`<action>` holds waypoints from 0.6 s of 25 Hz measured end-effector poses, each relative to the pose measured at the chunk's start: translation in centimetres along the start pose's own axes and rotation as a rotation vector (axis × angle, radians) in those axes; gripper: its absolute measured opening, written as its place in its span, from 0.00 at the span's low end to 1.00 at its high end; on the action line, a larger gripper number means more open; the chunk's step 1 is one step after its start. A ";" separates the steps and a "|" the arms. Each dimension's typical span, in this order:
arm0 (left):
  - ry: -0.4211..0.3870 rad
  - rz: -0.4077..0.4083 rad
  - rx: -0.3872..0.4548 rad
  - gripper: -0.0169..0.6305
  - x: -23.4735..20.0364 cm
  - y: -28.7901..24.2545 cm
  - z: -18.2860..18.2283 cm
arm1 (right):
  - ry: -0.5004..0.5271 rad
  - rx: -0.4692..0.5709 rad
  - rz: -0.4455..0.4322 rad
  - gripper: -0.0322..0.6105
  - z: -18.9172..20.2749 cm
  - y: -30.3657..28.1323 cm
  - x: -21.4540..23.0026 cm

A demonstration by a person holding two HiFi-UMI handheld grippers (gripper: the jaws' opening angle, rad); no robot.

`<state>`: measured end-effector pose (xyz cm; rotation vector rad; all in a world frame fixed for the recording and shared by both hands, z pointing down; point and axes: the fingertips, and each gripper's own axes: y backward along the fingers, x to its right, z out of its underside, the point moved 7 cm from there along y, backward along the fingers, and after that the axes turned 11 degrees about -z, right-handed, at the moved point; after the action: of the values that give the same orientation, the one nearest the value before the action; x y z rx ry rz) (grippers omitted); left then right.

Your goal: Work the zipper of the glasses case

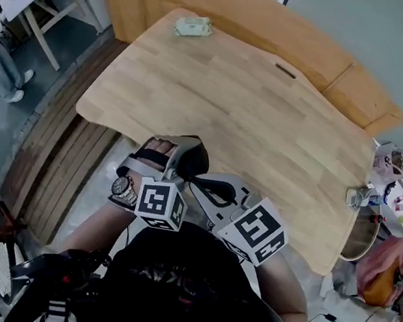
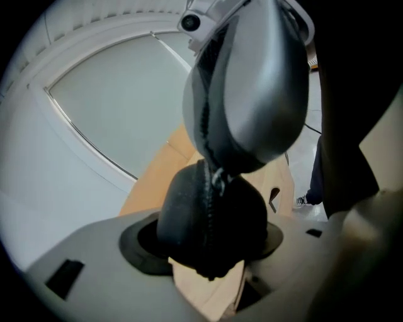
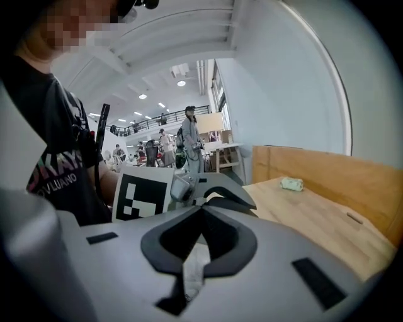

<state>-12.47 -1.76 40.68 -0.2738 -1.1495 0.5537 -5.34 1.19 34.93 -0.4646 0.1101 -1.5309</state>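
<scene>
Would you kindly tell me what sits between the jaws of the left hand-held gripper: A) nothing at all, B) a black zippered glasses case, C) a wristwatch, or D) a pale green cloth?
B: in the left gripper view a black glasses case, its zipper seam facing the camera, fills the gap between the jaws.

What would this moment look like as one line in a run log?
left gripper: shut on glasses case | right gripper: shut, empty | zipper pull: not gripped
</scene>
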 end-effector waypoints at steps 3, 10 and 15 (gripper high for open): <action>-0.058 0.009 -0.042 0.46 0.5 -0.1 -0.1 | 0.080 -0.053 0.006 0.08 0.1 -0.6 -0.4; 0.067 0.070 0.016 0.46 0.7 0.1 -0.4 | -0.030 0.077 -0.065 0.08 0.8 0.4 0.1; 0.249 -0.001 0.220 0.46 -0.9 2.0 -1.2 | -0.241 0.351 -0.221 0.08 0.4 3.8 1.0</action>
<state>-12.14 -0.46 38.53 -0.1475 -0.8403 0.6214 -1.64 0.17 34.19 -0.3839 -0.4031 -1.6545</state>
